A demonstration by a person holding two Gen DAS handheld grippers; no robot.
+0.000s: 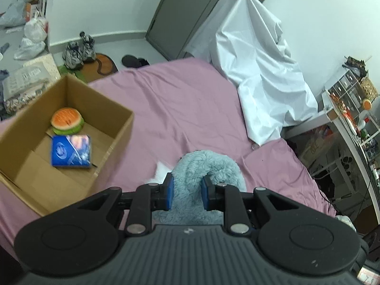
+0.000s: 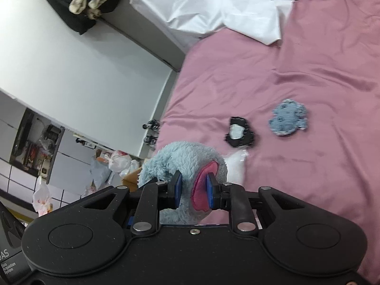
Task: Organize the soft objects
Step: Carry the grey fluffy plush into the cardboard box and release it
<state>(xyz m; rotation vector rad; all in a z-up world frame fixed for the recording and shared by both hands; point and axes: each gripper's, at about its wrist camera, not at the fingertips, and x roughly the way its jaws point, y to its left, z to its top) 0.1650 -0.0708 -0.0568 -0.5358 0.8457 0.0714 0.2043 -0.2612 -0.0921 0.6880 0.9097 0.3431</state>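
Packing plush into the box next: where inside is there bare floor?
In the cardboard box, the burger toy and blue packet crowd the far middle. Bare cardboard shows along the near left, and right of the packet.

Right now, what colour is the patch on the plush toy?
Pink, on the light-blue plush toy; clearest in the right wrist view.

Your box [image 1: 71, 128] sits on the bed [image 1: 178, 109], left of the plush [image 1: 201, 173]. A burger toy [image 1: 67, 120] lies inside, behind a packet [image 1: 70, 151].

Bright, even indoor light, soft shadows, strong fisheye bending at edges, slight motion blur.
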